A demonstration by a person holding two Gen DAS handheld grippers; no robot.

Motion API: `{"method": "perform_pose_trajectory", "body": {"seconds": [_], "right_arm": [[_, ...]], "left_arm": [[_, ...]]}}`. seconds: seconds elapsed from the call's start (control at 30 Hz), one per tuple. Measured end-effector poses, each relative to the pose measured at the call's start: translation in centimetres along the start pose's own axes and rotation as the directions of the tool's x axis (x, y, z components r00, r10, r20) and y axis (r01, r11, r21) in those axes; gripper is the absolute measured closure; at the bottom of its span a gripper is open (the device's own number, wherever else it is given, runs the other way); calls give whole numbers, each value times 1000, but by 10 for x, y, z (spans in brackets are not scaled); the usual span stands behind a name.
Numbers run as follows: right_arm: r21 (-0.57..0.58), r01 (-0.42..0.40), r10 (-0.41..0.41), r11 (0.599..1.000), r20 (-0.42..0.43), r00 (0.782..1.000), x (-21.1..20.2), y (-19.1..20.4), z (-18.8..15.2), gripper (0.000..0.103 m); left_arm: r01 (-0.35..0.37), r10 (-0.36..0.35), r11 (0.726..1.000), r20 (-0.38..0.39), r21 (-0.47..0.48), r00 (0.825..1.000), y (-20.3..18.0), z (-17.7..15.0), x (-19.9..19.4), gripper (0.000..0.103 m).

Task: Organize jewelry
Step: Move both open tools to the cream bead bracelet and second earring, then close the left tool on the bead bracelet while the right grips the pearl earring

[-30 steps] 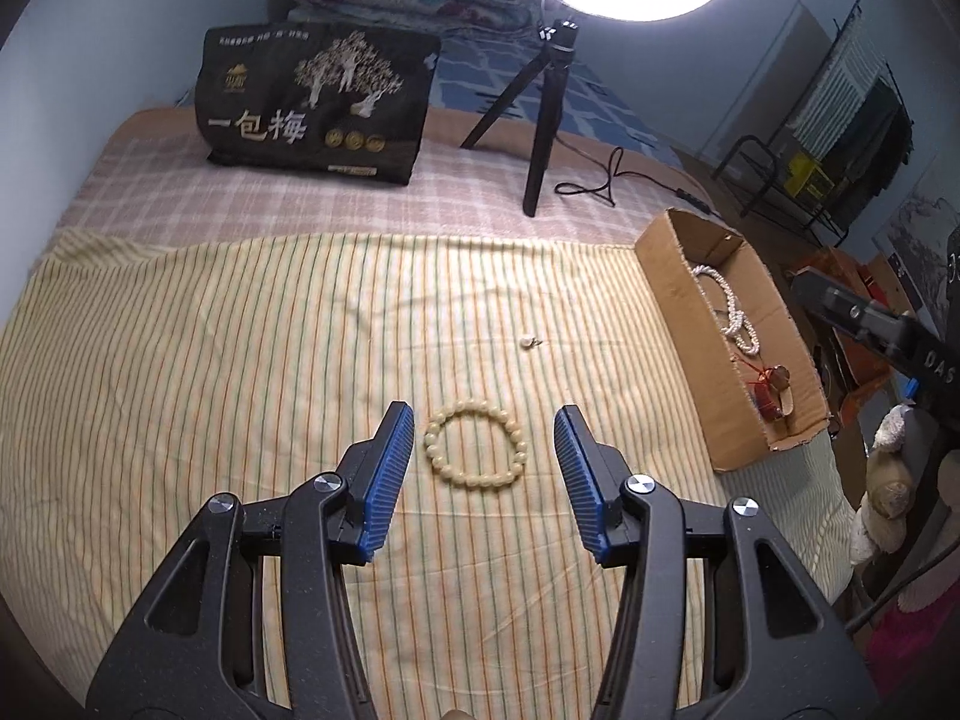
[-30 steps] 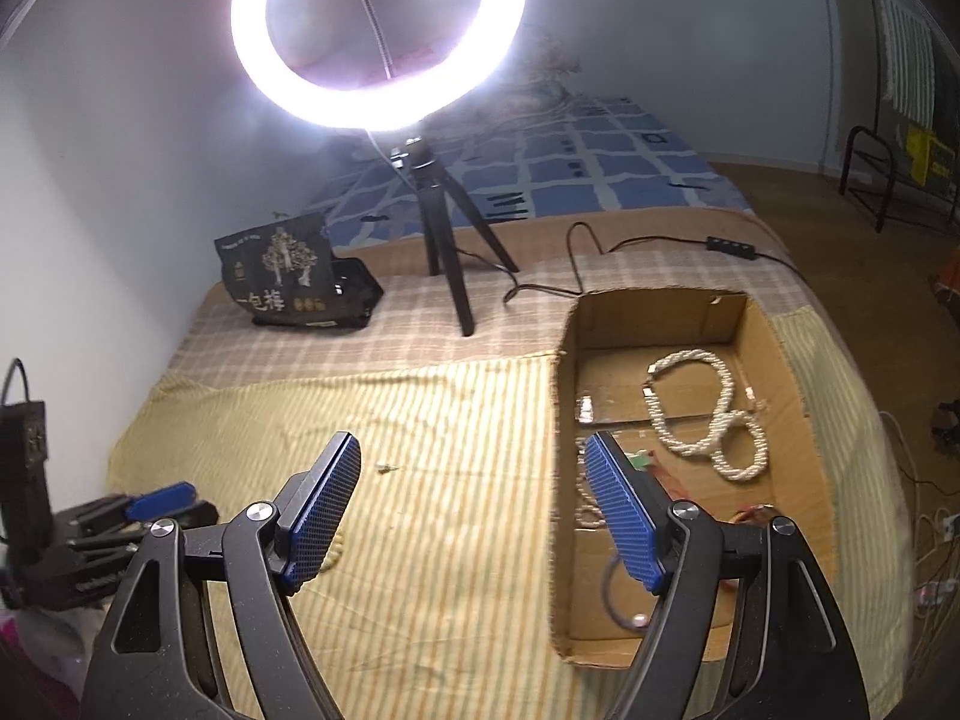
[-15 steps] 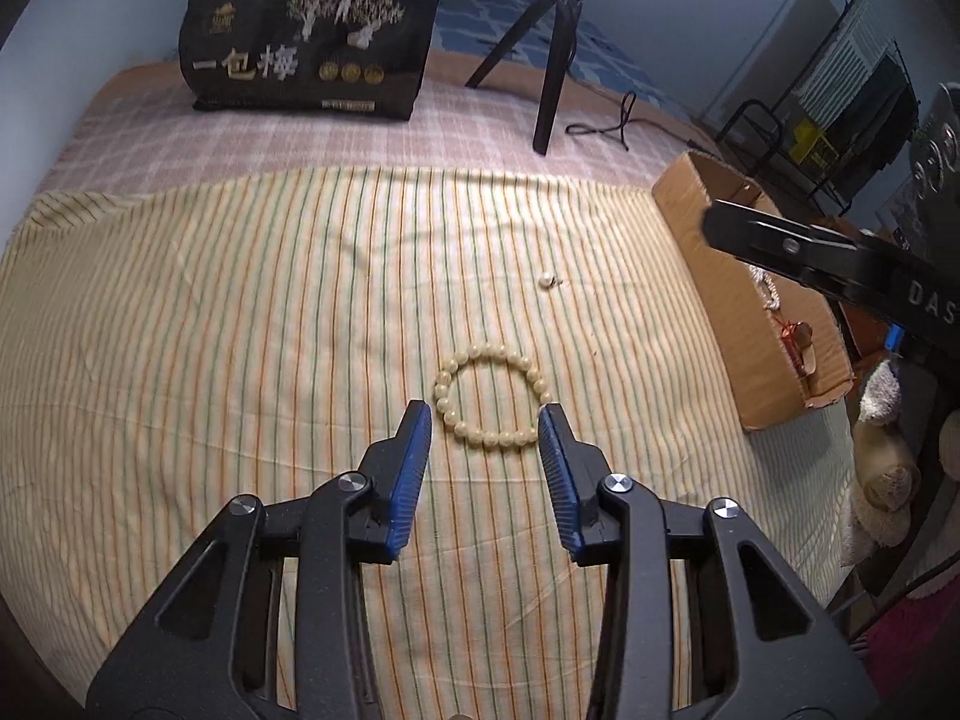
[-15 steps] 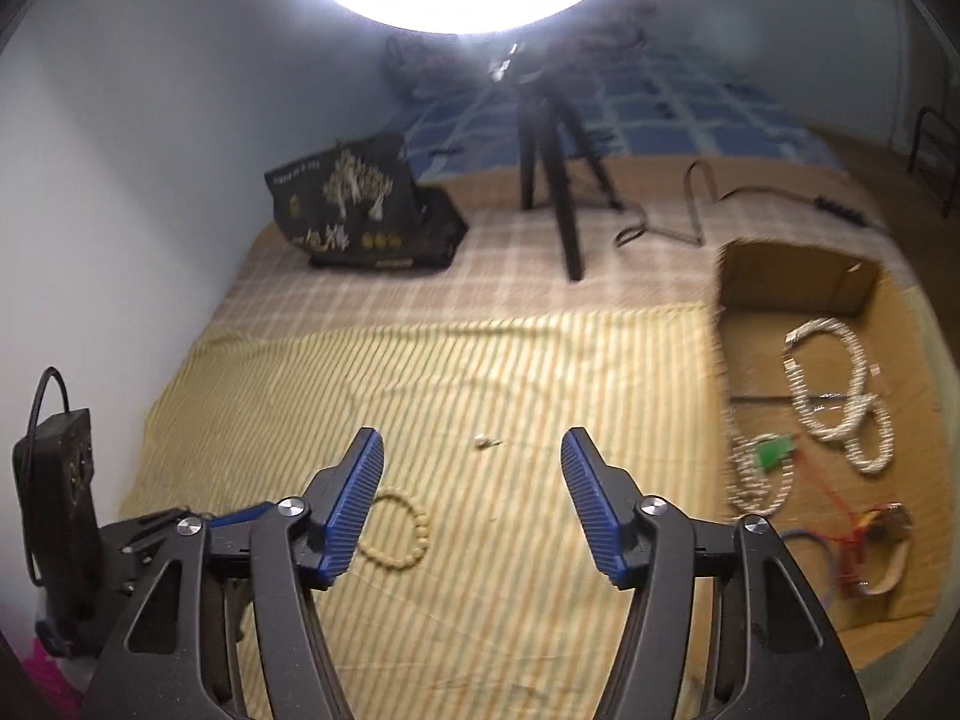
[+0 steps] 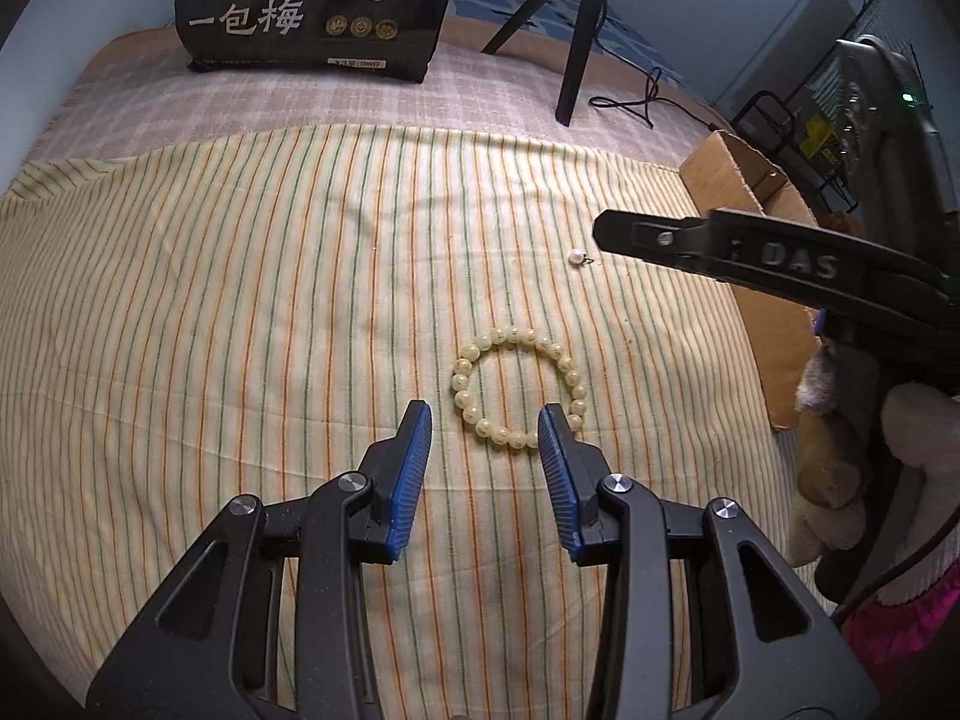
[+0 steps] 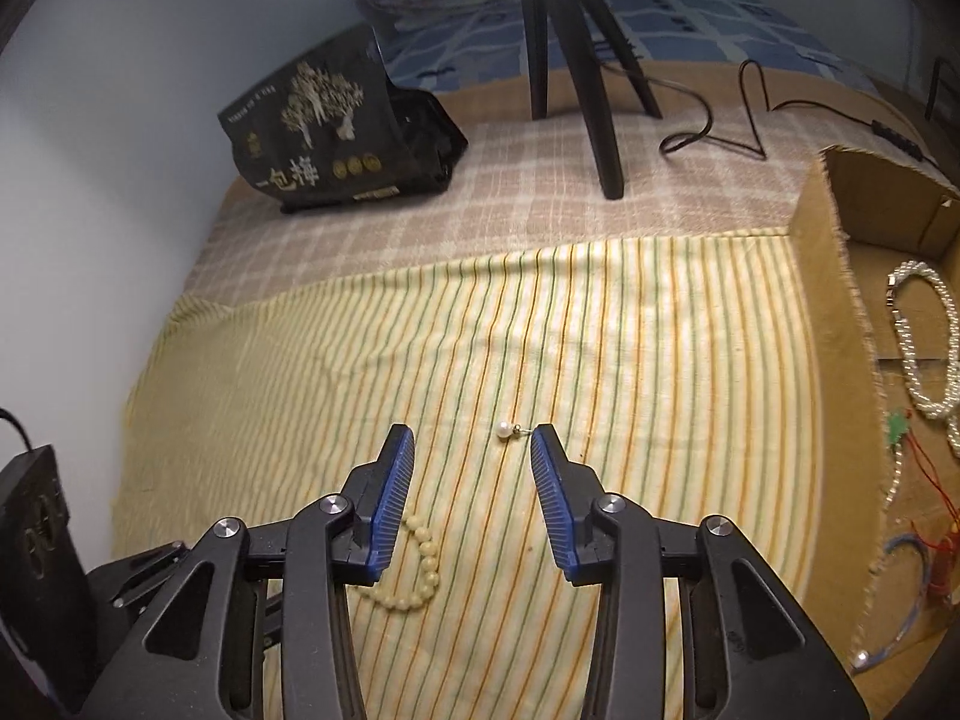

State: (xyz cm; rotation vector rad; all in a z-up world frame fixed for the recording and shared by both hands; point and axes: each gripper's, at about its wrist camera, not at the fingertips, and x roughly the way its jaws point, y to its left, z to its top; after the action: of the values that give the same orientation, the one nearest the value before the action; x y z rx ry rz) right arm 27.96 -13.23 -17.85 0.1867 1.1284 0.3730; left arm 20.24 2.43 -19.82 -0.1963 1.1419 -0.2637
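Two items remain loose on the yellow striped cloth (image 5: 240, 300) covering the bed: a round bracelet of cream-coloured beads (image 5: 519, 387) and a small white pearl earring with a thin metal post (image 6: 504, 431). My left gripper (image 5: 485, 426) is partly open and empty, its blue ribbed pads straddling the near arc of the bracelet without pressing on it. My right gripper (image 6: 472, 443) is closing, nothing yet between its pads; the earring lies just beyond the tips, its post close to the right-hand pad. Already stowed in the open brown cardboard box (image 6: 831, 276) at the right edge of the cloth are a white beaded necklace (image 6: 927, 354), a piece with a green ornament and a red cord item, plus others too blurred to identify. I judge the task well advanced: most pieces are boxed, and these two still need gripping and carrying over. Neither is lifted yet.
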Motion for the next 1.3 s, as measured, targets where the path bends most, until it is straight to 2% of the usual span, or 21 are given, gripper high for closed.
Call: {"method": "perform_pose_trajectory", "body": {"seconds": [0.1,0.23,0.4,0.67,0.73,0.93,1.03,1.1,1.3], "right_arm": [[9,28,-28,1000,-15,999,12,-1,2,71],[15,58,-58,998,-28,998,23,-7,3,72],[13,55,-55,998,-41,998,30,-10,4,76],[-19,79,-80,997,-48,996,37,-3,4,77],[-23,85,-86,996,-49,995,38,-3,4,78],[-55,119,-122,991,-46,991,43,2,4,80],[-70,135,-138,988,-47,989,45,3,4,80],[-80,147,-151,986,-43,988,45,3,4,86],[-57,127,-129,990,-34,991,42,-2,2,88]], "left_arm": [[5,-5,1000,-4,-8,1000,2,2,5,67],[10,-10,1000,-11,-3,1000,1,3,11,69],[9,-9,1000,-16,-3,1000,1,5,16,69],[-2,1,1000,-28,-7,1000,3,1,25,70],[-5,4,1000,-31,-9,1000,4,2,27,76],[-6,6,1000,-27,-8,1000,4,4,31,76],[-39,40,999,-19,14,999,2,4,34,90],[-55,56,998,-12,15,998,2,4,36,96],[-58,58,998,10,-3,998,5,6,29,97]]}}
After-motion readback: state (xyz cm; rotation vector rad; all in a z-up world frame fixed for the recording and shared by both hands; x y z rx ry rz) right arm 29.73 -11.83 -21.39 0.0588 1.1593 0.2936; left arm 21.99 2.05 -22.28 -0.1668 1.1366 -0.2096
